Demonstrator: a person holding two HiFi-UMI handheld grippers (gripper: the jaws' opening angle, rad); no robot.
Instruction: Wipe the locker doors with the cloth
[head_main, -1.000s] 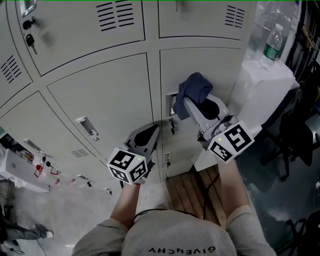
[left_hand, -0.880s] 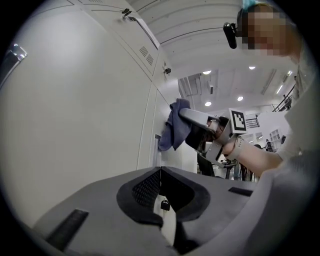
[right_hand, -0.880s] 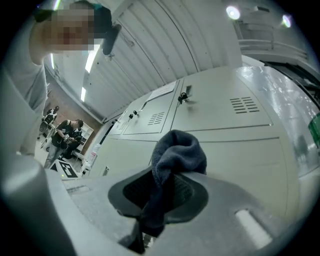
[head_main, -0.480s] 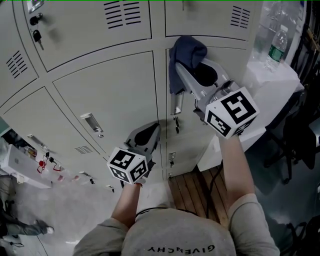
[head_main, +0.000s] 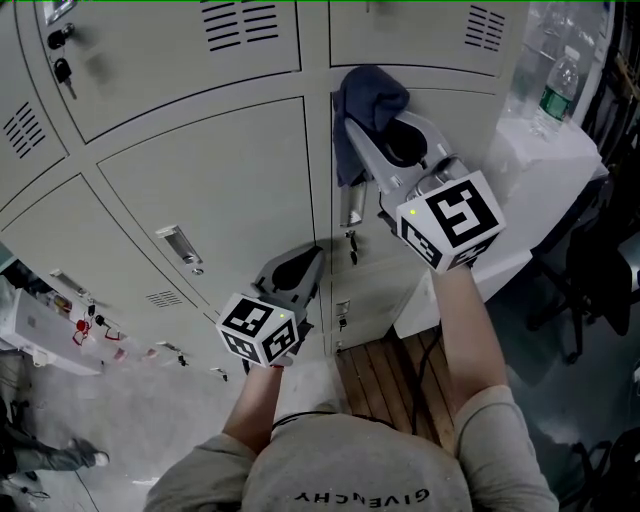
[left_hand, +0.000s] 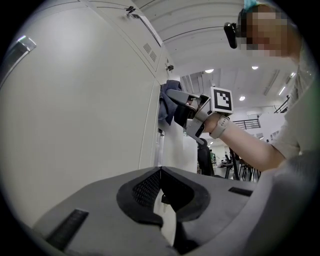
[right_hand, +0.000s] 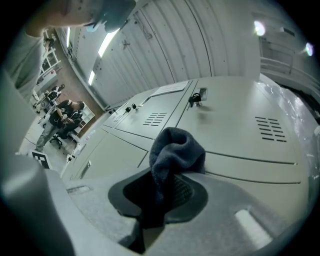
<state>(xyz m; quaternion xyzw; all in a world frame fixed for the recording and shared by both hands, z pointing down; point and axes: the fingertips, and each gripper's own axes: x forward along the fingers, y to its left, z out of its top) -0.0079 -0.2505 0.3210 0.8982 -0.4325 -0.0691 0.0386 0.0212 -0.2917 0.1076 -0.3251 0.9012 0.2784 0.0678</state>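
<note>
Crumpled dark blue fleecy cloth (head_main: 368, 100) pinched in right gripper (head_main: 362, 135), against pale grey metal locker doors (head_main: 220, 170). Left gripper (head_main: 312, 258) jaws pressed together, empty. Grey shirt (head_main: 350, 470) reads "GIVENCHY".

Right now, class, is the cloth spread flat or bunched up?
Bunched up: the cloth bulges as a rounded wad from the shut right gripper.

Dark blue cloth (head_main: 368, 105), pale grey locker doors (head_main: 220, 180)
</note>
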